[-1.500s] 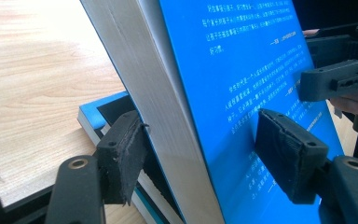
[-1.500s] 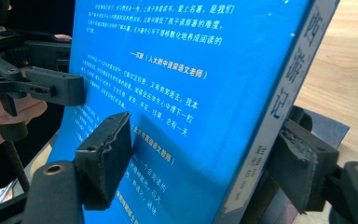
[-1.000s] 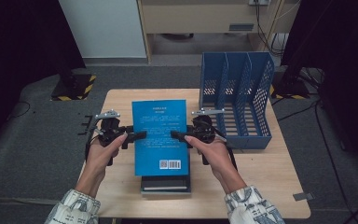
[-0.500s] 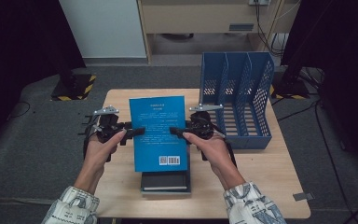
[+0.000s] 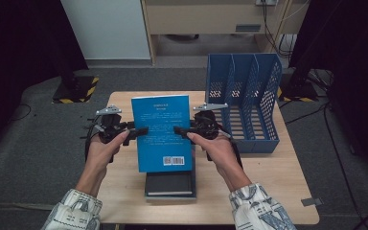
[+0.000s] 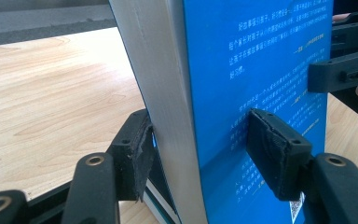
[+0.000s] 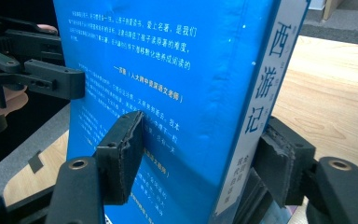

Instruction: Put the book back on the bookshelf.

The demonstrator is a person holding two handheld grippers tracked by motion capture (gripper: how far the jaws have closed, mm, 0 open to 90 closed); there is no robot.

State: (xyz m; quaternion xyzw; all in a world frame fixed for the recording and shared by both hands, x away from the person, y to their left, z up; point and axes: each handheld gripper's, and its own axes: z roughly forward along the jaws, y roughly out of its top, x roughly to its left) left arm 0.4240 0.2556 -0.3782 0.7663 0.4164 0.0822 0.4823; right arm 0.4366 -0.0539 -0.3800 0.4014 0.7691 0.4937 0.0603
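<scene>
A blue book [image 5: 162,134] with a barcode on its back cover is held off the table between both grippers. My left gripper [image 5: 141,131] is shut on its left edge. In the left gripper view one pad [image 6: 140,156] presses the underside and the other the blue cover [image 6: 261,70]. My right gripper [image 5: 179,130] is shut on the right edge. In the right gripper view its pads [image 7: 123,149] clamp the cover and the spine side of the book [image 7: 168,93]. Each gripper view shows the other gripper farther off.
A dark book [image 5: 170,184] lies flat on the wooden table [image 5: 268,191] under the blue one's near end. A blue mesh file rack [image 5: 247,103] with upright dividers stands at the table's right. Behind the table are a grey floor and cabinets.
The blue book and both grippers have shifted a little up and away from the near edge. More of the dark book underneath now shows.
</scene>
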